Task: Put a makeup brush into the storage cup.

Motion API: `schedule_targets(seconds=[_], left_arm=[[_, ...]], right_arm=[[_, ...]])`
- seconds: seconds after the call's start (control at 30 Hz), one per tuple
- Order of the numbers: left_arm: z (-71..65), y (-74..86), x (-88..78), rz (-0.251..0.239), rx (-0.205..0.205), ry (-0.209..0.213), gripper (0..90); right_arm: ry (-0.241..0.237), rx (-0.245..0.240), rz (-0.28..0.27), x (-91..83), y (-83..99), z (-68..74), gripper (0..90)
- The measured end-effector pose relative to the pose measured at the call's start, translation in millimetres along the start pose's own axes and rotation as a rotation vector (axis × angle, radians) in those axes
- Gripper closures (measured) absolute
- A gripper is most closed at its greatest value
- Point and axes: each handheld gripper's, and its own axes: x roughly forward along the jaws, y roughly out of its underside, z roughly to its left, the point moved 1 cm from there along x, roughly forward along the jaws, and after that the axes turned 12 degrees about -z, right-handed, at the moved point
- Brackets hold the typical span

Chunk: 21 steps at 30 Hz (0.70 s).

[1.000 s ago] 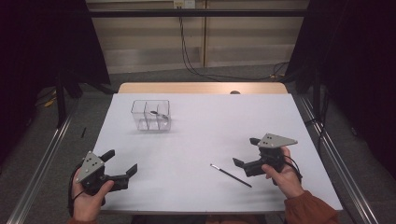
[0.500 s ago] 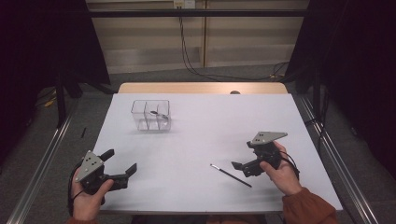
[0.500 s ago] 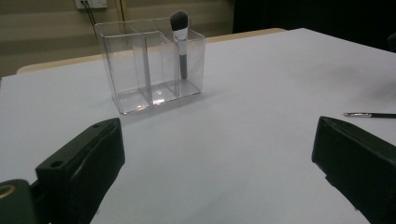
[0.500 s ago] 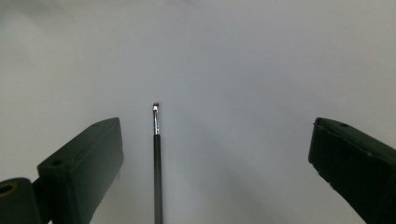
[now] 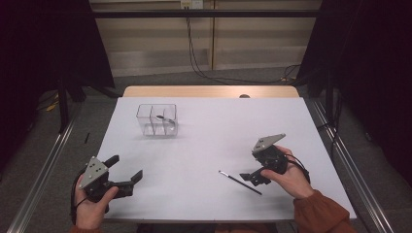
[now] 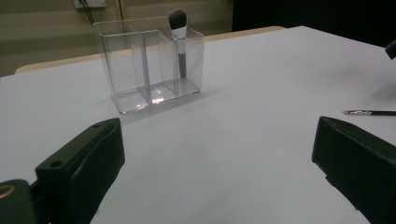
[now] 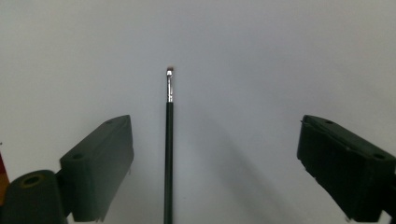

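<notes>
Claws and brush at the approach, read from left to right. Your left claw (image 5: 127, 171) hovers near the table's (image 5: 209, 141) front left corner, spread wide and pinching nothing, parked clear of the work. Farther back stands the clear organizer (image 5: 157, 119), its dividers making upright compartments; a fluffy brush (image 6: 179, 37) already leans in the one at its right end in the left gripper view, which suggests that the organizer is the likely destination. The thin brush (image 5: 240, 182) lies flat on the table toward the front right, well apart from the organizer. Your right claw (image 5: 252, 175) sits over its handle end, lined up along the shaft so the handle runs between the jaws; they have just been closing but stand apart, not yet touching it.
</notes>
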Motion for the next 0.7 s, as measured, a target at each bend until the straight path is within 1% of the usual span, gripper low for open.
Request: schedule_targets(seconds=[0.03,0.07,0.17,0.2,0.23,0.27,0.33,0.43,0.5,0.53,0.57,0.6,0.7], left_arm=[[-0.3,0.3,0.4,0.004,-0.001,0.0,2.5],[-0.5,0.3,0.4,0.004,-0.001,-0.001,2.5],[-0.2,0.0,0.4,0.001,0.003,0.001,2.5],[-0.2,0.0,0.3,0.001,0.002,0.002,2.5],[-0.2,0.1,0.4,0.001,0.003,0.002,2.5],[-0.2,0.2,0.4,0.003,0.004,0.003,2.5],[-0.5,0.2,0.7,0.004,0.005,0.006,2.5],[-0.7,0.4,0.9,0.006,0.001,0.009,2.5],[-1.1,0.7,1.4,0.005,0.003,0.009,2.5],[-1.2,0.4,1.2,0.009,0.009,0.008,2.5],[-1.7,0.4,1.3,0.007,0.004,0.009,2.5],[-2.1,0.4,1.3,0.005,0.0,0.007,2.5],[-1.5,0.6,1.3,0.003,0.001,0.012,2.5]], right_arm=[[-0.013,-0.01,0.008,0.3,-0.4,0.8,9.6],[-0.026,-0.021,0.029,1.4,-0.7,1.0,9.6],[-0.065,-0.033,0.093,5.1,-0.9,2.0,10.2],[-0.073,-0.036,0.121,6.7,-0.9,2.4,11.1],[-0.073,-0.05,0.137,8.1,-0.8,3.0,13.4],[-0.08,-0.065,0.154,9.5,-0.7,3.6,13.7],[-0.098,-0.07,0.195,13.1,-0.8,4.9,10.8],[-0.105,-0.08,0.233,15.9,-1.2,5.6,13.5],[-0.111,-0.077,0.249,16.3,-1.8,5.9,17.1],[-0.109,-0.081,0.255,16.1,-2.1,6.1,17.5],[-0.108,-0.087,0.268,16.0,-2.4,6.3,17.7],[-0.109,-0.081,0.278,15.8,-2.6,6.4,18.9],[-0.11,-0.09,0.31,15.8,-2.2,7.4,22.9]])
